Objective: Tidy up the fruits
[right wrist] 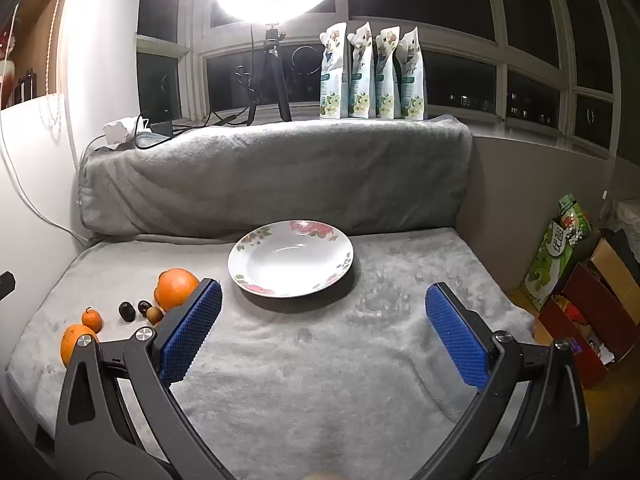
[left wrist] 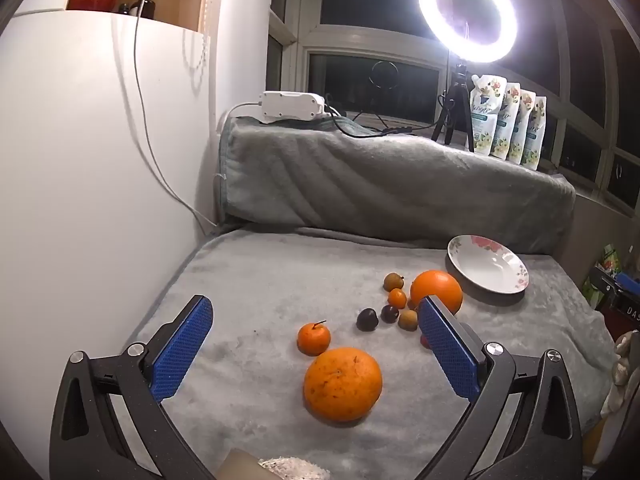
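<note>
Fruit lies scattered on a grey blanket [left wrist: 260,280]. A big orange [left wrist: 342,384] sits nearest, just ahead of my open left gripper [left wrist: 316,320], with a small tangerine [left wrist: 314,338] behind it. Farther back lie two dark plums [left wrist: 367,319], a small orange fruit [left wrist: 397,298], two brownish fruits [left wrist: 393,281] and a second big orange [left wrist: 437,291]. An empty white floral plate [left wrist: 488,264] stands at the back right. In the right wrist view my open right gripper [right wrist: 322,304] hovers before the plate [right wrist: 291,258], with the fruits [right wrist: 176,287] to its left.
A blanket-covered raised ledge [right wrist: 276,176] runs behind the surface and bears a ring light on a tripod [right wrist: 272,76], several white pouches [right wrist: 372,76] and a power strip [left wrist: 290,106]. A white wall [left wrist: 80,180] is at left; boxes [right wrist: 580,300] stand beyond the right edge.
</note>
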`<state>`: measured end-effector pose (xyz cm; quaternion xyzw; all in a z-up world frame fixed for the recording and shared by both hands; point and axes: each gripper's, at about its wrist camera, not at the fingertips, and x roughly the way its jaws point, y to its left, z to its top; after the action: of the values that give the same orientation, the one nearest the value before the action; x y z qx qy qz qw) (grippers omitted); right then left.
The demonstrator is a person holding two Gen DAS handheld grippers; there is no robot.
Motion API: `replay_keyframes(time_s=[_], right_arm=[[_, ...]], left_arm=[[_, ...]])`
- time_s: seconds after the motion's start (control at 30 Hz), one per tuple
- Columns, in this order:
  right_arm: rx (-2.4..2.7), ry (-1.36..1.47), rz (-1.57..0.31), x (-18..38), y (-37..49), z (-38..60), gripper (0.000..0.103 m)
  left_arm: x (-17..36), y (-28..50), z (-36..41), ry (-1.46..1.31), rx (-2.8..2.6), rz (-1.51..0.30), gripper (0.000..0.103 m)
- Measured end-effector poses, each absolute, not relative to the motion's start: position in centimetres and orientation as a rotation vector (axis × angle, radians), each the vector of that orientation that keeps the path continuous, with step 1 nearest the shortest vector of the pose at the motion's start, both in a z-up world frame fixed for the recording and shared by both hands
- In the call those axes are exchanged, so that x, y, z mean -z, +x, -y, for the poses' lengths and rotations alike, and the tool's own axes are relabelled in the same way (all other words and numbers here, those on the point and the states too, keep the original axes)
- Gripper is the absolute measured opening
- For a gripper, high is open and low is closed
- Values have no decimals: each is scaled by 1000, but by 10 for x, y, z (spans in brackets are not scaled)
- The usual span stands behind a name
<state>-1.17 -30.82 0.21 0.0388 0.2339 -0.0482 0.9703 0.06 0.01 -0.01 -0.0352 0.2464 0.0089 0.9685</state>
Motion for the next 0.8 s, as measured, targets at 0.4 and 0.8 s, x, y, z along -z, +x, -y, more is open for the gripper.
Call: replay_keyframes(time_s=[0.4, 0.8], right_arm=[[99, 74, -481, -2, -11, 308, 103], [100, 76, -481, -1, -11, 308, 103]], left_arm=[[6, -1, 4, -68, -16, -503, 102], [5, 3, 2, -66, -13, -510, 102]])
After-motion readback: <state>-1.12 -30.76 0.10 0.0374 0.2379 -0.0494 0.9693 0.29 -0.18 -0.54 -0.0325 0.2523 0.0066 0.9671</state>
